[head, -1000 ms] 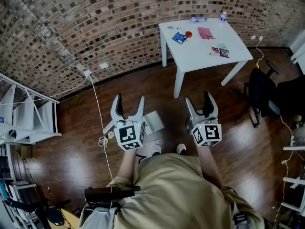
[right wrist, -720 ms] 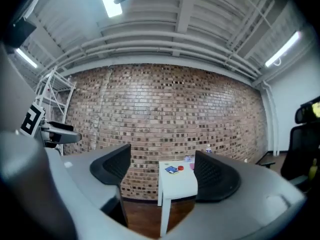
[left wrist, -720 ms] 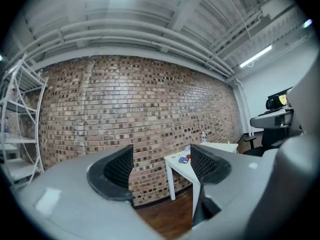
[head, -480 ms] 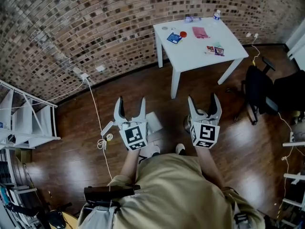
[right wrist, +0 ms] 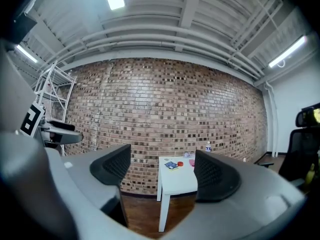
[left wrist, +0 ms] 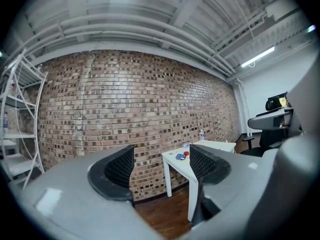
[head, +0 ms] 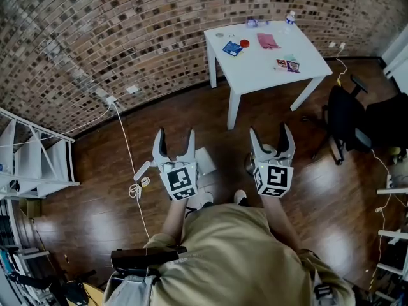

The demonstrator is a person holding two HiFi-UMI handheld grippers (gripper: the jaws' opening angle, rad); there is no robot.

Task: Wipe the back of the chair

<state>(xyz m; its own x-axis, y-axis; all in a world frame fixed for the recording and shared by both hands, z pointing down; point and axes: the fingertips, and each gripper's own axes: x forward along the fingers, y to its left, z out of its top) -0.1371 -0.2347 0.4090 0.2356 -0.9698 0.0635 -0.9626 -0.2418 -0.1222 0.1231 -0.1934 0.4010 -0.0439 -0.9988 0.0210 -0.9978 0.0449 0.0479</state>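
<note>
– So, what are the fingers doing?

– On the left gripper (left wrist: 162,166), the two dark ribbed fingers (left wrist: 119,168) stand well apart with only air between them. The right gripper (right wrist: 162,170) is the same: fingers (right wrist: 112,166) spread wide, holding nothing.

– Where are the grippers?

– Both are held out level in front of the person (head: 229,254), side by side above a dark wooden floor (head: 95,209), and they point towards a brick wall (head: 127,30).

– And the chair?

– The chair (head: 347,116), a black office chair, stands at the far right of the head view, well apart from both grippers and just beside the right end of a white counter (head: 268,69). Neither gripper touches it.

– What is on the counter?

– A pink cloth (head: 268,41) lies near the far edge. A bottle (head: 290,19) stands near the back corner. A blue packet (head: 232,48) and a small red round thing (head: 245,43) lie near the left end.

– Anything else?

– A white shelf rack (head: 32,158) stands at the left. A white cable (head: 126,142) runs from the wall across the floor.
</note>
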